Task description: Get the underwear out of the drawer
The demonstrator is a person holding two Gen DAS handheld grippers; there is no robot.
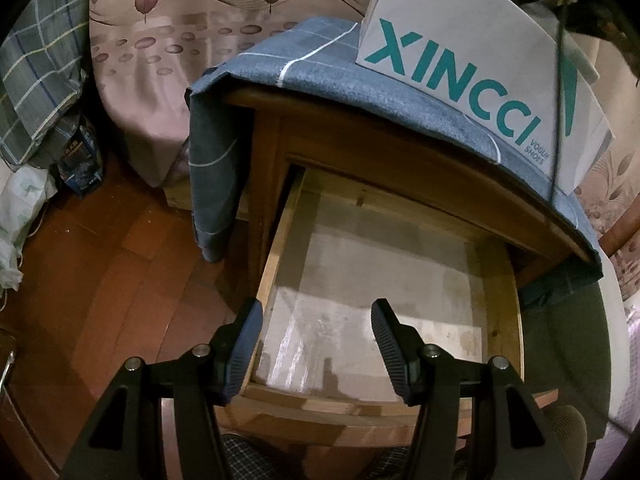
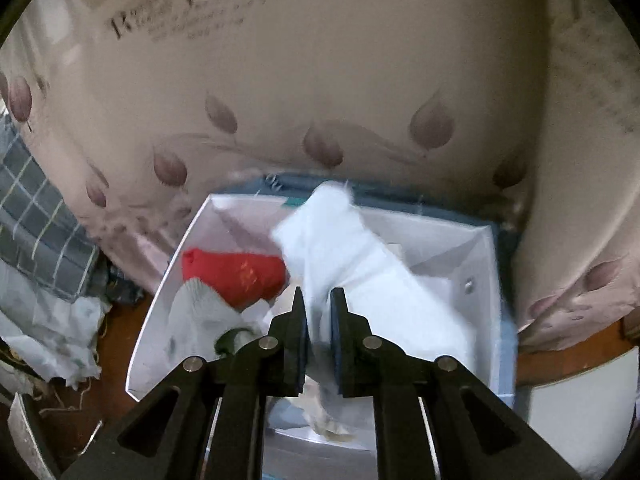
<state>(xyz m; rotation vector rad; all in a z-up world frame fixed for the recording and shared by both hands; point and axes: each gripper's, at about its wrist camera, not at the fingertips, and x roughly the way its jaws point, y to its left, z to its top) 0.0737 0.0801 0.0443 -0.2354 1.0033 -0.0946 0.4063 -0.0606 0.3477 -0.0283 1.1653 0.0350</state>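
In the left wrist view the wooden drawer point(image 1: 272, 248) of the nightstand stands pulled out, and I see only its pale bare lining inside. My left gripper point(image 1: 316, 308) hangs open over the drawer's front part with nothing between its fingers. In the right wrist view my right gripper point(image 2: 319, 296) is shut on a piece of white underwear point(image 2: 340, 248), which drapes forward, blurred, over an open white box point(image 2: 160, 300). In the box lie a red garment point(image 2: 236, 276) and a grey one point(image 2: 196, 312).
A blue checked cloth point(image 1: 360, 60) covers the nightstand's top, and the white box point(image 1: 460, 60) with teal lettering stands on it. A leaf-patterned bedspread point(image 2: 320, 80) hangs behind. Plaid bedding point(image 1: 36, 92) and a white bag point(image 1: 16, 216) lie on the wooden floor point(image 1: 120, 280) at left.
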